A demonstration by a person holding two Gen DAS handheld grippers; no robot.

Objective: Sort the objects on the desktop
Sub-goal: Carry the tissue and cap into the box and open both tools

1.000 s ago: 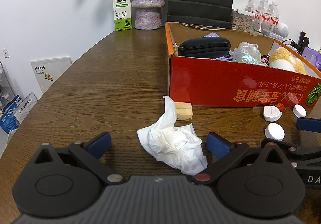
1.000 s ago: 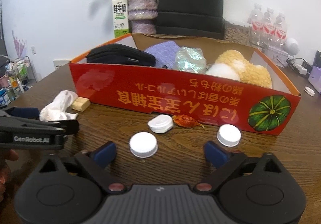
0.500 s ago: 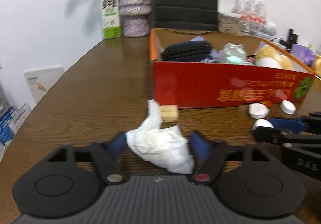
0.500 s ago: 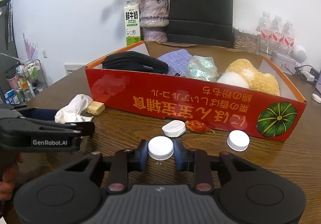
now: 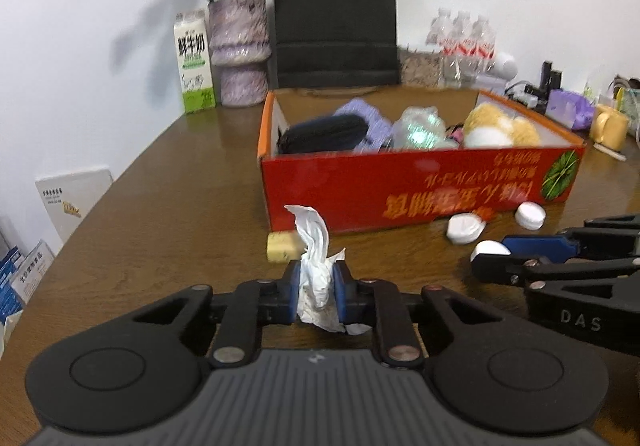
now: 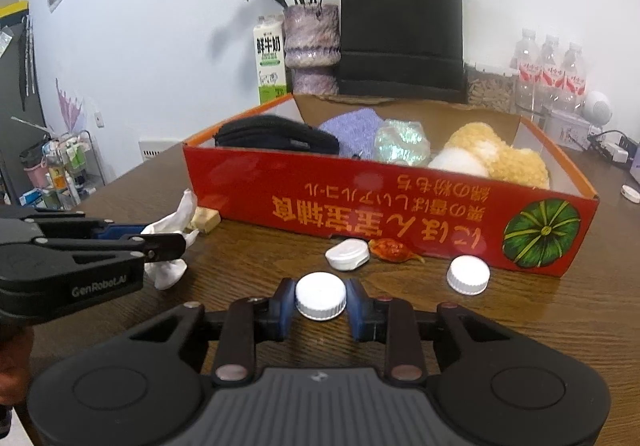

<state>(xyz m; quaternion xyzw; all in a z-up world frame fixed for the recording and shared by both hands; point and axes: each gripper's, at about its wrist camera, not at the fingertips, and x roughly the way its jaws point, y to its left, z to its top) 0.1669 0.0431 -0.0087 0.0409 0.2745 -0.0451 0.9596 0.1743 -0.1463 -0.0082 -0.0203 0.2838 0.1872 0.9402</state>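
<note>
my left gripper (image 5: 316, 292) is closing on the crumpled tissue (image 5: 316, 266), pads already squeezing it, its loose tail standing up in front of the red box (image 5: 400, 186). my right gripper (image 6: 321, 302) pinches a white bottle cap (image 6: 321, 296) by its rim, low over the table (image 6: 560, 326). risks as i judge them: tissue is soft and may tear or slide out if only an outer fold is caught; how deep the bite goes i can't tell, since the lower wad is hidden. the cap is hard and ribbed, gripped near its edge, so it could pop free on lifting. both tools sit close together, so they may knock each other or the near box wall.
</note>
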